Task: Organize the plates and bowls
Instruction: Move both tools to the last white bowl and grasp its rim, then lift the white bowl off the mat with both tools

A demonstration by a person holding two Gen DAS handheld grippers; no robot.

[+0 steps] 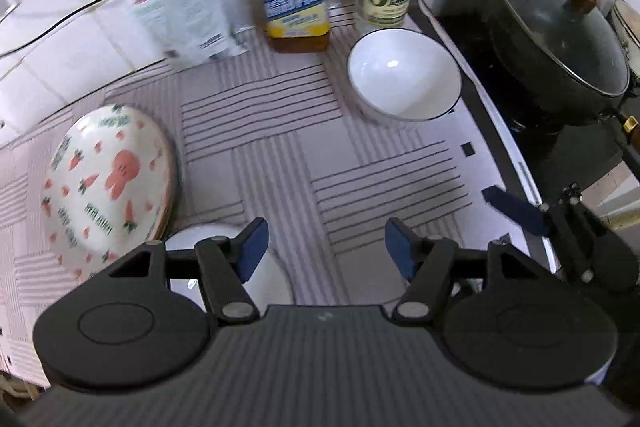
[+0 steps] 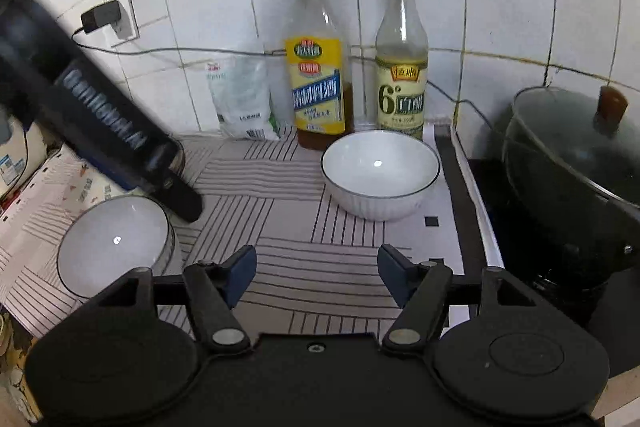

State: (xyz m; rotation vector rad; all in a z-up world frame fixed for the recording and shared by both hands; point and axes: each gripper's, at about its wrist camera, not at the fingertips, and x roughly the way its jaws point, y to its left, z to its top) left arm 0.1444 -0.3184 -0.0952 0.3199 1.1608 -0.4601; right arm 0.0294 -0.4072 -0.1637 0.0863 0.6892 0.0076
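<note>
Both the left hand-held gripper point(image 1: 326, 247) and right hand-held gripper point(image 2: 317, 269) stood apart, empty. A white bowl point(image 2: 380, 173) sat just before the vinegar bottle point(image 2: 401, 67).

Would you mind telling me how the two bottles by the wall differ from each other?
The cooking wine bottle has a gold-brown cap, a yellow and blue label, and brown liquid low in the bottom. The vinegar bottle has a yellow cap, a pale label with a large 6, and clear contents. Both are clear, upright and side by side behind the white bowl.
</note>
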